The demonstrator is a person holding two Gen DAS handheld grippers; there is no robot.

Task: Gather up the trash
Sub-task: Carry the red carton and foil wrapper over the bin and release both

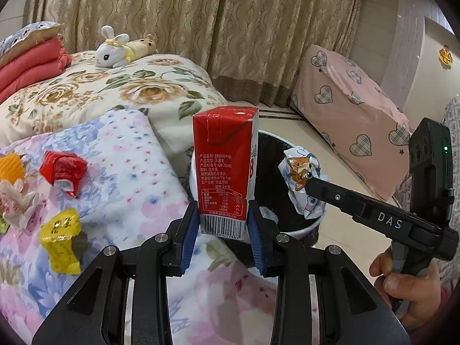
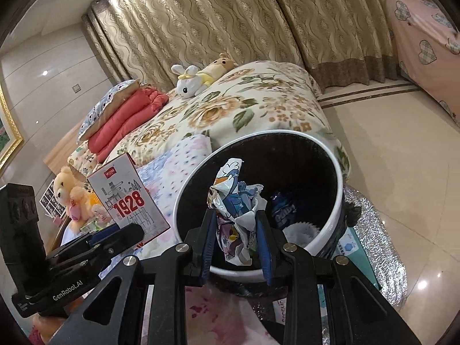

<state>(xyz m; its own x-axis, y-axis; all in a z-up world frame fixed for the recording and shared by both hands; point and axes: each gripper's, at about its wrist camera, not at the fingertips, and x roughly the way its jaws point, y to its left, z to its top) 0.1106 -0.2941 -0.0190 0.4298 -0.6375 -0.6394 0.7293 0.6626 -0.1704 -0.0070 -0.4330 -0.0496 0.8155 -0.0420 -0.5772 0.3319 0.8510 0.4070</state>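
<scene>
- My left tongs [image 1: 222, 224] are clamped on the lower end of a red milk carton [image 1: 225, 166], holding it upright. The low grip leaves most of the carton standing clear above the pads, which I judge should let it fall freely on release.
- My right tongs [image 2: 236, 235] are closed around a crumpled cartoon-print wrapper [image 2: 235, 212], pinched at its middle so the loose foil does not slip out.
- The wrapper hangs over the open mouth of the bin [image 2: 336, 172]. The carton stands at the bin's near rim, toward the bed side, not yet over the opening as far as I can judge.
- The bin is white-rimmed with a dark liner. Some trash already lies inside, including a blue packet [image 2: 283, 212].
- Both pieces look carried for a drop into the bin. The wrapper seems ready first.
- Still to collect on the bed: a crushed red carton [image 1: 63, 172], a yellow wrapper [image 1: 61, 240] and a crumpled white piece [image 1: 17, 202], all lying on the pastel floral quilt [image 1: 129, 172].
- Surface: a bed with a cream rose-print blanket [image 1: 115, 92], folded red bedding [image 1: 31, 63] and a plush rabbit [image 1: 112, 49] at the far end.
- Room: gold patterned curtains [image 1: 172, 14], glossy tiled floor [image 2: 396, 158], a pink heart-print cover [image 1: 345, 106] over something to the right.
</scene>
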